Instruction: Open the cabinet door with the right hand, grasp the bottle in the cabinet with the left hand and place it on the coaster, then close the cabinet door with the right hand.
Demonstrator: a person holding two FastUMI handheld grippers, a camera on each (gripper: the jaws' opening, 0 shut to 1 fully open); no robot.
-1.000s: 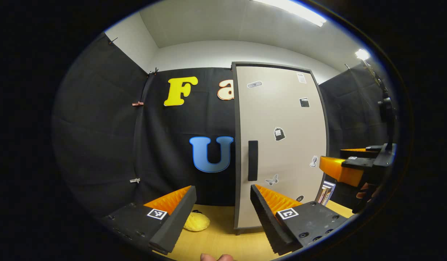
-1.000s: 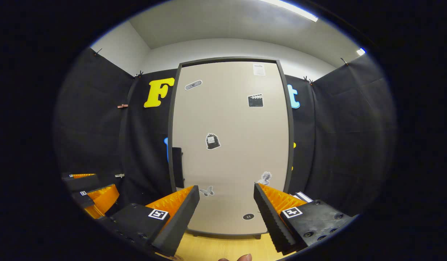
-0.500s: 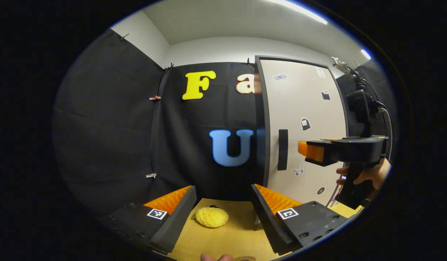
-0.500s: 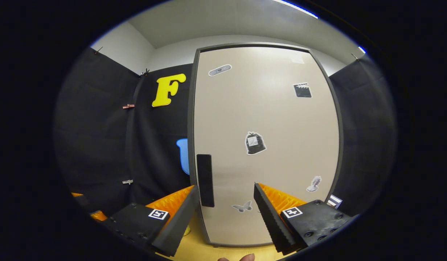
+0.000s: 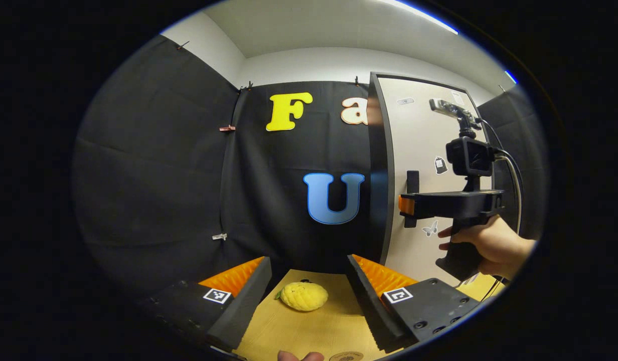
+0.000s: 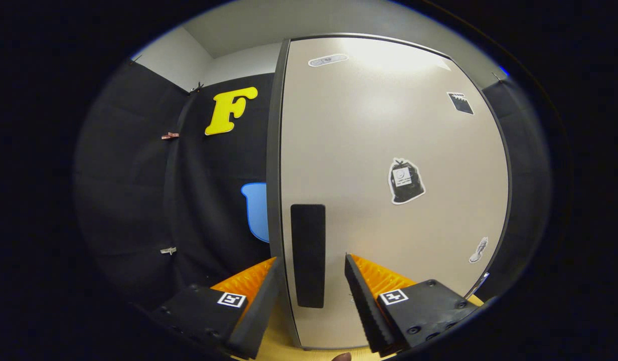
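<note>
Left gripper [image 5: 309, 296] in the left gripper view: jaws spread wide, nothing between them, hanging over the wooden table [image 5: 309, 331]. Yellow knobbly fruit [image 5: 303, 296] lies on the table in the gap between the fingers, farther off, not touched. Rim of a round coaster [image 5: 346, 356] peeks at the bottom edge, next to a fingertip. Cabinet door [image 5: 419, 170] sits right of centre, shut, dark frame, dark vertical handle [image 5: 413, 181] near its left edge, small stickers on the panel. Right gripper [image 5: 407, 204] is seen side-on in front of that door, held by a hand [image 5: 482, 245], tip at handle height and just beside the handle; contact can't be told from this angle. A small camera is mounted on top of it, with a cable.

Right gripper view: right gripper [image 6: 309, 296] jaws apart, straddling the lower part of the handle [image 6: 308, 254] — handle sits in the gap, fingers not pressing on it. Door [image 6: 389, 190] is close up, still shut, with a trash-bag sticker [image 6: 405, 181] at mid panel. Bottle is behind the shut door, hidden.
</note>
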